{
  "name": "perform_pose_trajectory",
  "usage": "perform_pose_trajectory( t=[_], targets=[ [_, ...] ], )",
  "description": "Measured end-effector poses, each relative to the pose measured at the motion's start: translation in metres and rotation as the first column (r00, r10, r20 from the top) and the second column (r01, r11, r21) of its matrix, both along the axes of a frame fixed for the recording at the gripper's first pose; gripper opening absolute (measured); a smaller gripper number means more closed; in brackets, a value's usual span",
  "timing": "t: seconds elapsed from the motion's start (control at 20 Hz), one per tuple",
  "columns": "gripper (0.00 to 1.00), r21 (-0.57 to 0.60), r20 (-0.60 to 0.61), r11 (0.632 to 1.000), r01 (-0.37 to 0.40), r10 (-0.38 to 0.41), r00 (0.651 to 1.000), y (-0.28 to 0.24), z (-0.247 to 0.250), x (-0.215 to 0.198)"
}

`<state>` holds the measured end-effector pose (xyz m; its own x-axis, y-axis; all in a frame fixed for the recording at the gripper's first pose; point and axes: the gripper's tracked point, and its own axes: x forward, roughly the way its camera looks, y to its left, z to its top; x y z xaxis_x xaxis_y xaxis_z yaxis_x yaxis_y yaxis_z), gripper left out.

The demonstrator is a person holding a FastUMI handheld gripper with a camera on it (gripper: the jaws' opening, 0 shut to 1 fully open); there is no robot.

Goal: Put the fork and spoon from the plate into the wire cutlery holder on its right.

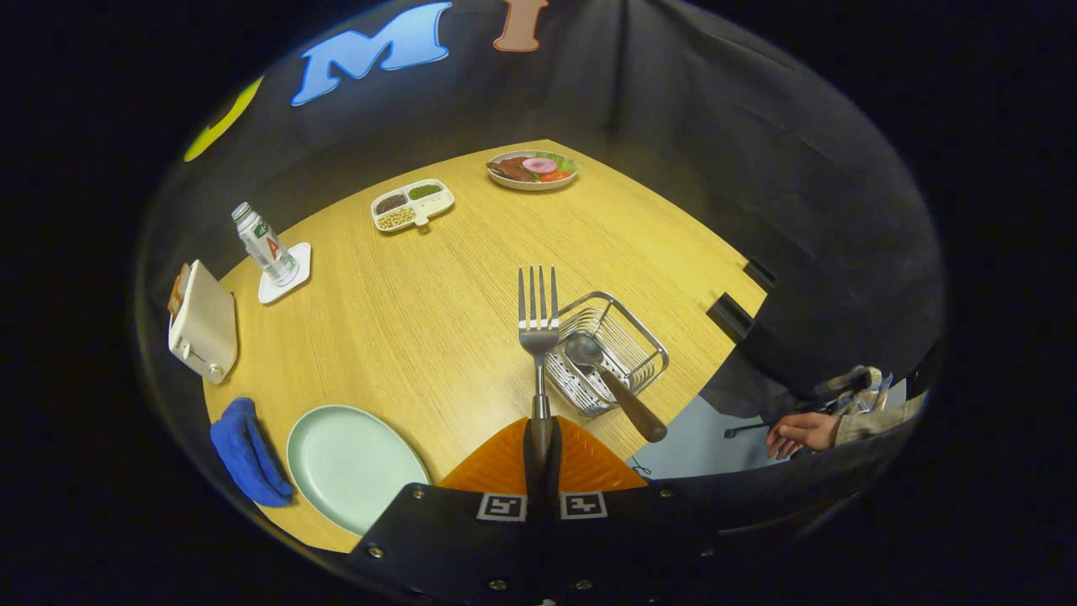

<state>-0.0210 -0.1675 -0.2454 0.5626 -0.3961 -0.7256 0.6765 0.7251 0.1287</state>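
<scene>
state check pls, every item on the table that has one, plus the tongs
tongs: shut on fork
fork: held, tines pointing away, above the table beside the holder
spoon: already in wire cutlery holder, handle sticking out
plate: empty
bottle: upright on a coaster
sectioned dish: filled
far plate: food on it
blue cloth: crumpled

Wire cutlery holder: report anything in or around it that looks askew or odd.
The spoon lies slanted in the wire cutlery holder, bowl down inside, its wooden handle jutting over the rim past the table edge. The hand-held gripper is shut on the fork, tines pointing away, beside the holder. Nothing looks spilled or damaged.
</scene>
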Motion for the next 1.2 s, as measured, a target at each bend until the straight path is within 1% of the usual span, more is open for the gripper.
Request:
perform_pose_trajectory(
  t=[0.2,0.45,0.55,0.7,0.75,0.9,0.95,1.0,1.05,1.2],
  targets=[
    [0.00,0.050,-0.029,0.998,0.042,-0.040,0.999,-0.009,-0.008,-0.009],
    [0.00,0.107,-0.081,0.993,0.054,-0.045,0.996,-0.015,-0.018,-0.019],
    [0.01,0.119,-0.084,0.992,0.050,-0.040,0.996,-0.018,-0.019,-0.019],
    [0.01,0.122,-0.098,0.992,0.033,-0.021,0.995,-0.021,-0.018,-0.019],
    [0.03,0.121,-0.105,0.992,0.027,-0.014,0.994,-0.023,-0.018,-0.018],
    [0.03,0.116,-0.110,0.993,0.009,0.003,0.994,-0.025,-0.015,-0.016],
    [0.07,0.116,-0.116,0.993,0.004,0.009,0.993,-0.025,-0.015,-0.017],
    [0.09,0.117,-0.118,0.993,-0.002,0.016,0.993,-0.025,-0.014,-0.017],
    [0.11,0.108,-0.121,0.994,0.002,0.011,0.993,-0.028,-0.013,-0.017],
    [0.11,0.077,-0.103,0.997,0.007,0.001,0.995,-0.037,-0.003,-0.018]
  ],
)
